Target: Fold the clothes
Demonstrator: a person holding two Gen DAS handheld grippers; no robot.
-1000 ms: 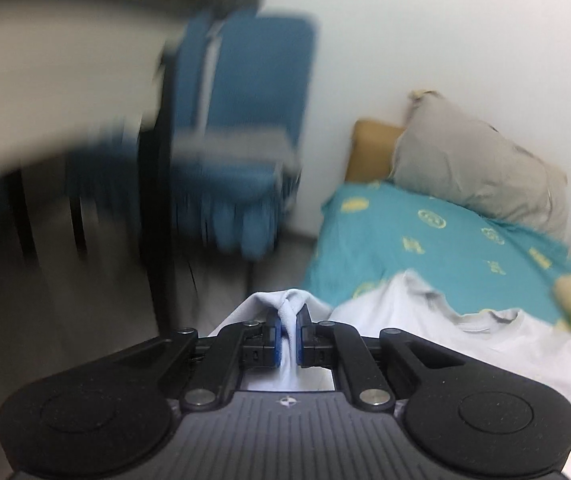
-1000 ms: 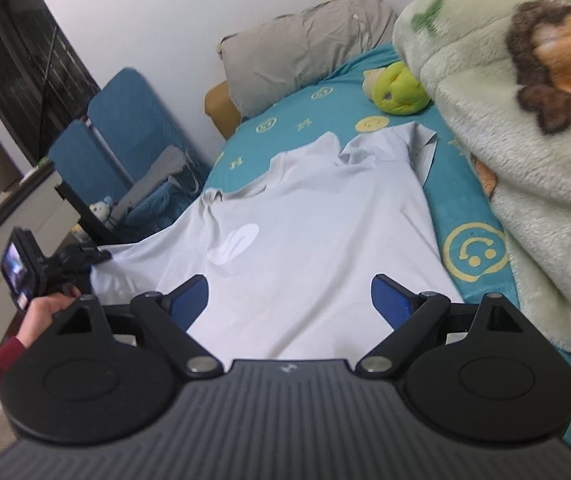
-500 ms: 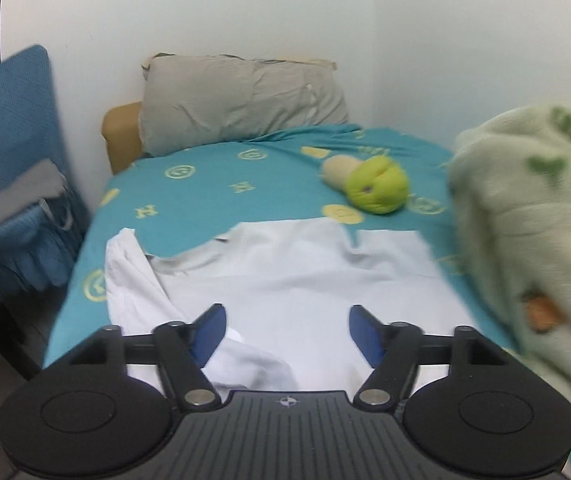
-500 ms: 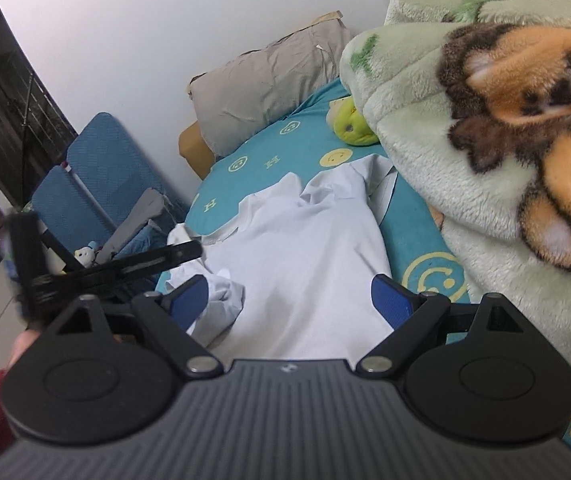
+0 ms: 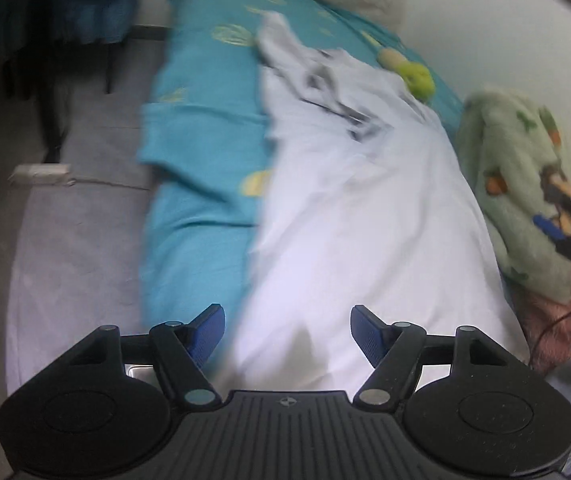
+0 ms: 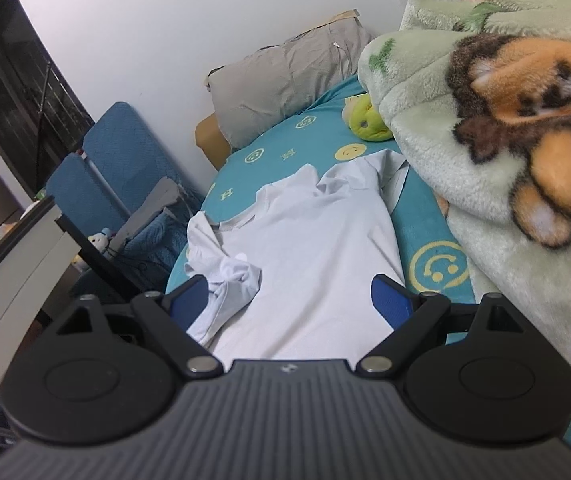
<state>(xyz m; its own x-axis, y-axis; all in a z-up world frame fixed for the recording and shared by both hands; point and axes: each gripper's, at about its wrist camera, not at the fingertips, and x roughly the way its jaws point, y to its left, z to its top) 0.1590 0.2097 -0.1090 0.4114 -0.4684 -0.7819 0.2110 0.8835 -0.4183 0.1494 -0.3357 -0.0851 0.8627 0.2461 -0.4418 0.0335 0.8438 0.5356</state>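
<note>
A white T-shirt [image 6: 309, 248] lies spread on the teal bed sheet [image 6: 281, 156], collar toward the pillow. Its left sleeve is folded in and bunched on the body [image 6: 233, 276]. The shirt also shows, blurred, in the left wrist view [image 5: 357, 216]. My left gripper [image 5: 287, 330] is open and empty above the shirt's lower hem near the bed's left edge. My right gripper [image 6: 289, 300] is open and empty, held above the shirt's lower half.
A grey pillow [image 6: 285, 80] and a green plush toy [image 6: 365, 120] lie at the head of the bed. A thick green cartoon blanket [image 6: 505, 140] is heaped along the right side. Blue chairs [image 6: 109, 176] and a desk [image 6: 13, 264] stand left of the bed on grey floor [image 5: 81, 220].
My left gripper let go of the sleeve, opened, and swung back toward the foot of the bed. The sleeve now lies bunched on the shirt. My right gripper moved slightly forward, still open.
</note>
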